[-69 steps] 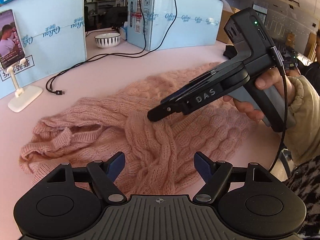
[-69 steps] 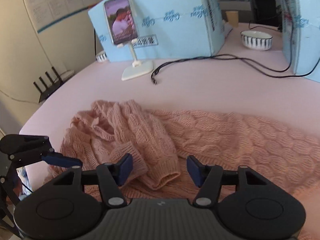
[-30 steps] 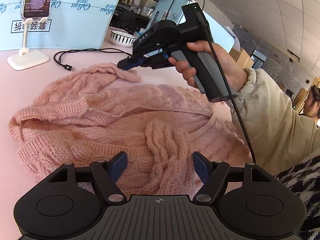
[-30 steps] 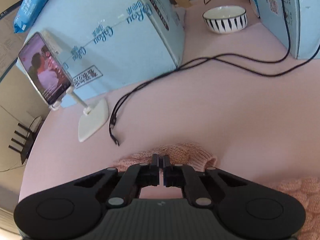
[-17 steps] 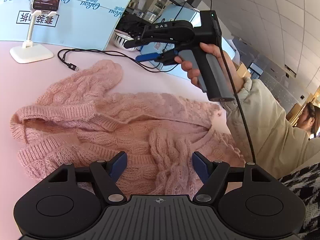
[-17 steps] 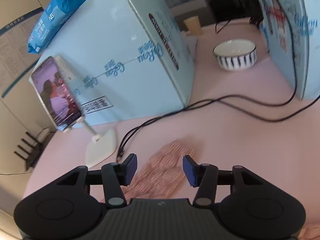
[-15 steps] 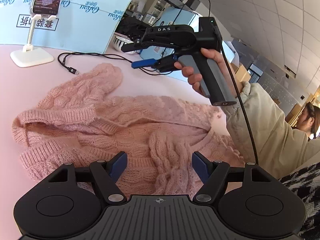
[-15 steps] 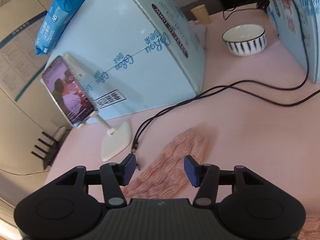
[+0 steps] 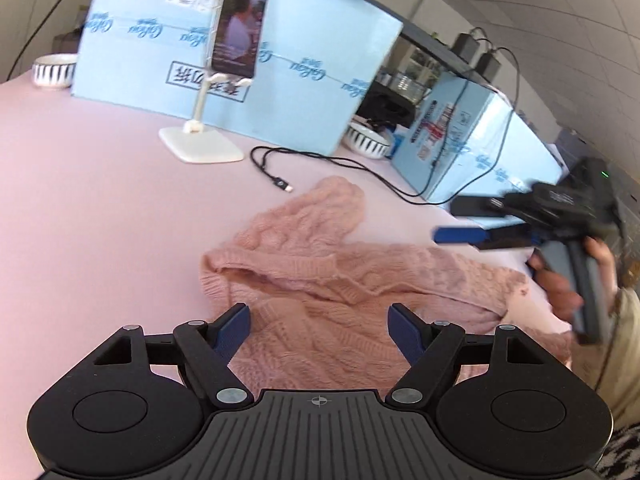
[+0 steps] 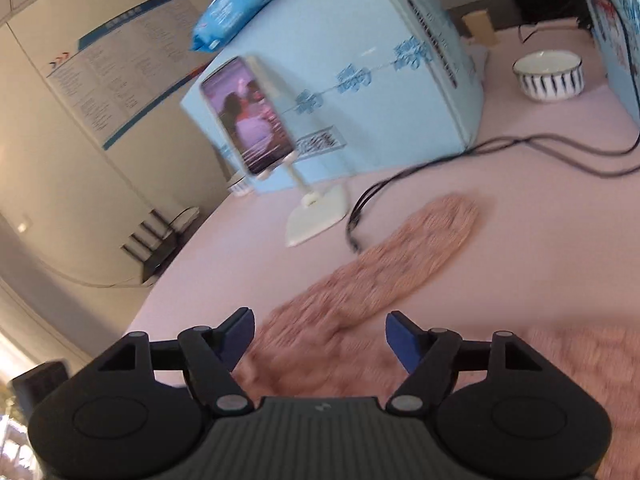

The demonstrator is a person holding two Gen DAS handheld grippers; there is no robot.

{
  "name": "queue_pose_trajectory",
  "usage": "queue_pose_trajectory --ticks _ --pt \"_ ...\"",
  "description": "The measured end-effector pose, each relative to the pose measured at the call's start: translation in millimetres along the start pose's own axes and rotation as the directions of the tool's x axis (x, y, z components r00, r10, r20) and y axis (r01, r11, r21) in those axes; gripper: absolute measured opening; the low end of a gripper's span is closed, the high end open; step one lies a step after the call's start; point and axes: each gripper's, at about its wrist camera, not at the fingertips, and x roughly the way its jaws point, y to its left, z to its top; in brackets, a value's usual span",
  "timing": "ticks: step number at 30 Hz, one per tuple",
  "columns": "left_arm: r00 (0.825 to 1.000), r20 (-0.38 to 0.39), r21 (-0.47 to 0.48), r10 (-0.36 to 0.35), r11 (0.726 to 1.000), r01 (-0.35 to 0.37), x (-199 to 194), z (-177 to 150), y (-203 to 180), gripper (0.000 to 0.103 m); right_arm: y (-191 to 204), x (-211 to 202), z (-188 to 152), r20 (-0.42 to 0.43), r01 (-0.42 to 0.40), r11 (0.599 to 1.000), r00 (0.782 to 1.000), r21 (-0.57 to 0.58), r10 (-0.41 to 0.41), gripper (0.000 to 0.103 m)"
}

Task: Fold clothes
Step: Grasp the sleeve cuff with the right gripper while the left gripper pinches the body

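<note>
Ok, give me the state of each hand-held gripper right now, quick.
Left hand-held gripper: jaws opening, holding nothing; the pink sweater lies below them.
Right hand-held gripper: jaws opening, holding nothing; the sweater's sleeve lies flat on the table.

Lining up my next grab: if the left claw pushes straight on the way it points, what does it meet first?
Most likely the pink sweater, which lies right between and ahead of the opening left claw, nothing gripped yet. Depth is unclear; beyond it is bare table.

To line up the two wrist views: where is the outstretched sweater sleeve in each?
Left wrist: the sleeve lies at centre, its cuff near the cable plug.
Right wrist: the sleeve runs diagonally right of centre, blurred.
Shared landmark: the white phone stand, just left of the cuff.
</note>
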Motion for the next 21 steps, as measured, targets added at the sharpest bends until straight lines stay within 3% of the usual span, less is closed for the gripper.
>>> queue_pose_trajectory --ticks 2,5,7,9,12,14,16,18,21 --pt "0.999 -0.009 -0.043 0.037 0.998 -0.037 1.6 -0.5 6.1 0.077 3.9 -10.4 -27.6 -0.094 -0.009 1.000 0.995 0.019 0.011 0.072" --pt "0.995 -0.017 -0.093 0.097 0.991 -0.098 -2.6 -2.8 12.8 0.077 10.5 -3.1 -50.9 -0.140 0.040 0.999 0.990 0.017 -0.037 0.068" --pt "0.993 -0.028 -0.122 0.115 0.986 -0.118 -6.9 -5.1 17.9 0.077 14.4 4.3 -61.3 -0.115 0.097 0.995 0.989 -0.003 -0.097 0.054" --pt "0.993 -0.031 -0.143 0.115 0.983 -0.118 -11.2 -8.0 20.5 0.077 18.1 13.5 -68.8 -0.069 0.155 0.988 0.985 -0.029 -0.156 0.028" --pt "0.992 -0.042 -0.154 0.121 0.980 -0.126 -18.4 -12.3 20.1 0.077 22.2 23.0 -74.6 -0.003 0.149 0.987 0.989 -0.062 -0.149 0.011" --pt "0.990 -0.052 -0.159 0.132 0.978 -0.139 -23.6 -14.0 20.1 0.077 28.9 20.0 -73.7 0.055 0.088 0.991 0.995 -0.103 -0.083 0.009" --pt "0.988 -0.056 -0.172 0.144 0.973 -0.152 -28.7 -14.2 21.9 0.077 42.5 8.0 -76.7 0.103 -0.019 0.983 0.994 -0.184 0.039 0.009" --pt "0.987 -0.056 -0.190 0.151 0.969 -0.159 -33.2 -14.9 27.3 0.077 62.0 -12.7 -86.9 0.116 -0.187 0.927 0.965 -0.324 0.235 0.009" --pt "0.990 -0.055 -0.204 0.128 0.969 -0.137 -36.2 -17.4 32.2 0.077 82.5 -18.7 -105.1 0.025 -0.282 0.849 0.945 -0.448 0.328 0.011"
